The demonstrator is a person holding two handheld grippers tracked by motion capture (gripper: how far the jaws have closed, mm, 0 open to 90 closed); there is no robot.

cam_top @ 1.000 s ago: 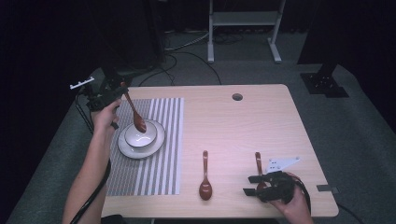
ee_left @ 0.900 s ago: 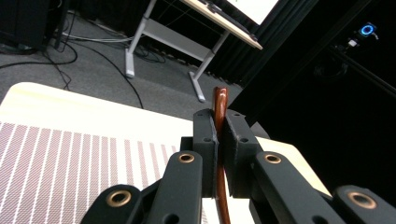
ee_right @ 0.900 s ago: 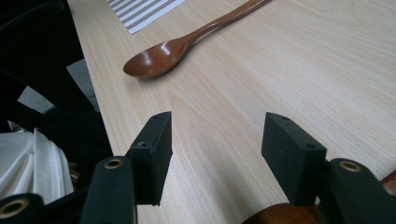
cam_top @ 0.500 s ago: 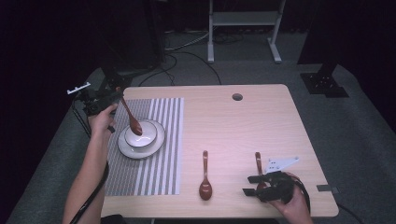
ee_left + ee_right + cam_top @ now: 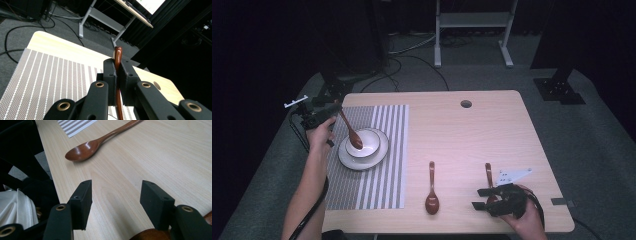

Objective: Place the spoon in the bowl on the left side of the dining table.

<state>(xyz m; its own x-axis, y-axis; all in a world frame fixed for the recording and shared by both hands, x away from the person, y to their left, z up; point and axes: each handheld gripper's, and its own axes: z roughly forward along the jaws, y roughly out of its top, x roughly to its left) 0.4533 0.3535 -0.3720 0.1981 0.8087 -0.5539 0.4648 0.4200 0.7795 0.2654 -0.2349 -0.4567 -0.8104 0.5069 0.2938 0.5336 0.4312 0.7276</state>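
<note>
Left gripper (image 5: 329, 114) is clamping a wooden spoon (image 5: 350, 131) by its handle tip, near the table's (image 5: 492, 130) far-left corner. Striped placemat (image 5: 382, 185) is covering the left edge, carrying a white plate (image 5: 377, 155) and bowl (image 5: 369, 145); the spoon's head is hanging over the bowl. Likely light, stiff, lacquer-slick: gripping so far from the head is risking swivel. Right gripper (image 5: 485, 198) is idling near the front-right corner, jaws apart on nothing, beside two more spoons (image 5: 432, 187) (image 5: 488, 172).
</note>
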